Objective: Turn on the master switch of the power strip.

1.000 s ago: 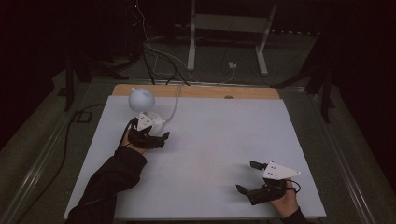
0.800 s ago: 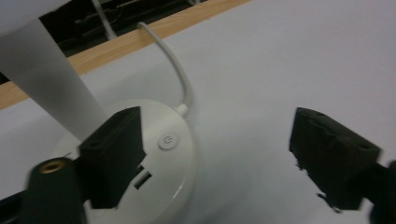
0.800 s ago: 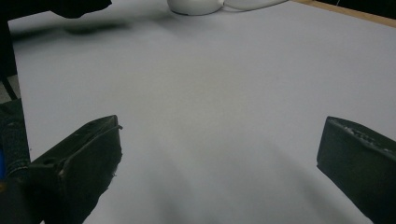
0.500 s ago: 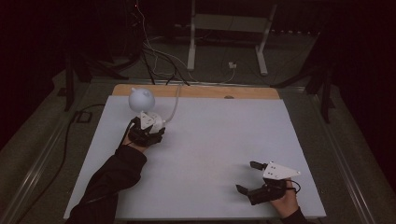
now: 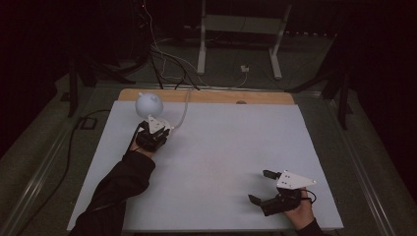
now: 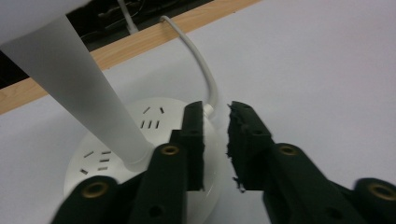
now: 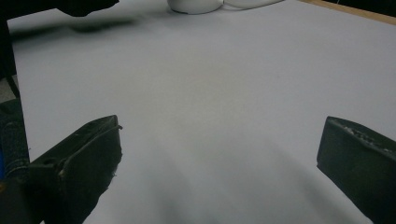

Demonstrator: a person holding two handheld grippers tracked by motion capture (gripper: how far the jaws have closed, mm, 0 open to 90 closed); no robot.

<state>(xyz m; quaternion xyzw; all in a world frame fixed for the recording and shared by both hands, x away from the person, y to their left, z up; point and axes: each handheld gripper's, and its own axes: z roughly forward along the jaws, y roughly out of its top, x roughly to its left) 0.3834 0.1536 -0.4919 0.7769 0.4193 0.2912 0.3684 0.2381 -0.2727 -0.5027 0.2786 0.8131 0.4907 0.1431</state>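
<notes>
While the left gripper (image 6: 215, 140) hung over the white lamp base (image 6: 116, 140) at the counter's (image 5: 221, 147) far-left corner, its fingers had just been closing, nearly together with nothing between them; the lamp's stem rose leftward. The right gripper (image 5: 259, 187), wide open and empty, sat well apart.

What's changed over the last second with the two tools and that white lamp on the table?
The left tool has just been closing its jaws over the round base of the white lamp; a narrow gap remains and nothing is clamped between them. The left hand barely shifted. The right tool stayed put near the table's front edge, jaws wide open, and the lamp and its cable kept their places.
</notes>
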